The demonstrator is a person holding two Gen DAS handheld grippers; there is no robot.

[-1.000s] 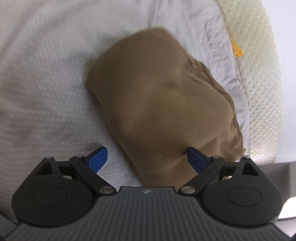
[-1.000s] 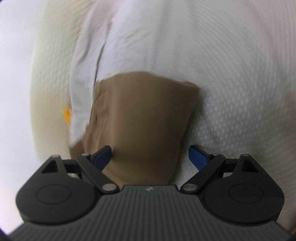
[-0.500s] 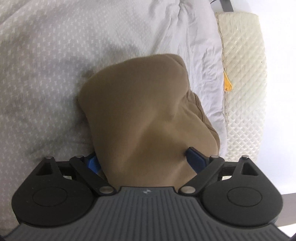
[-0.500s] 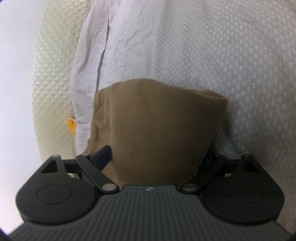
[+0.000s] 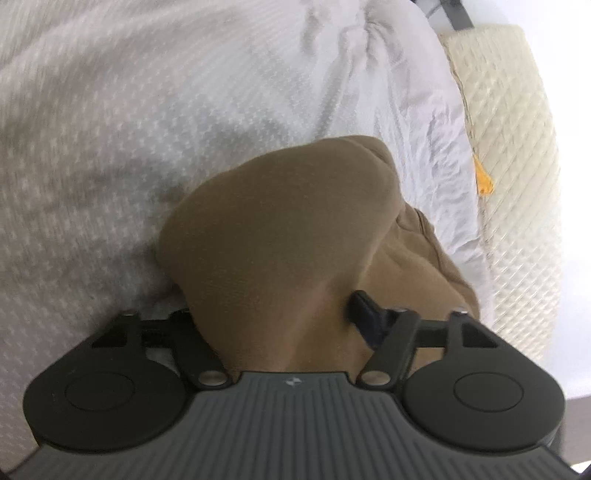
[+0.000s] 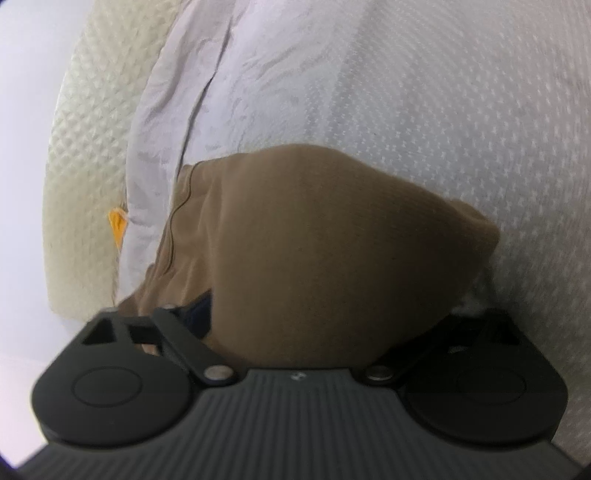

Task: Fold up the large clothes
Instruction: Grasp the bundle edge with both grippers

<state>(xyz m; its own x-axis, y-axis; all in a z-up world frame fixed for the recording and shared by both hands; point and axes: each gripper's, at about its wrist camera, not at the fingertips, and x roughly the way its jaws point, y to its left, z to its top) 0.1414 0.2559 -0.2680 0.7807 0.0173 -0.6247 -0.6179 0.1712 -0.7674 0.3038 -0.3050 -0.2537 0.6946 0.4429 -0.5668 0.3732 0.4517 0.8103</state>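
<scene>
A folded tan garment [image 5: 280,236] lies as a thick bundle on the white bedspread [image 5: 110,147], near the bed's edge. My left gripper [image 5: 273,314] straddles its near end, jaws pressed into the cloth; only the right blue finger [image 5: 364,314] shows, the left one is buried. In the right wrist view the same garment [image 6: 332,258] fills the space between my right gripper's [image 6: 325,321] jaws; the left blue finger [image 6: 197,314] shows beside the cloth and the right one is hidden under it. Both grippers are shut on the bundle.
A cream quilted mattress edge [image 5: 517,166] with an orange tag [image 5: 484,181] runs along the bed's side; it also shows in the right wrist view [image 6: 85,166]. Wrinkled white sheet [image 6: 207,110] lies between it and the garment. A dark frame piece [image 5: 454,14] sits at the top.
Both grippers moved forward onto the garment and closed on it. The bundle is now bunched and lifted between the jaws, with the outer blue fingers hidden by cloth.
</scene>
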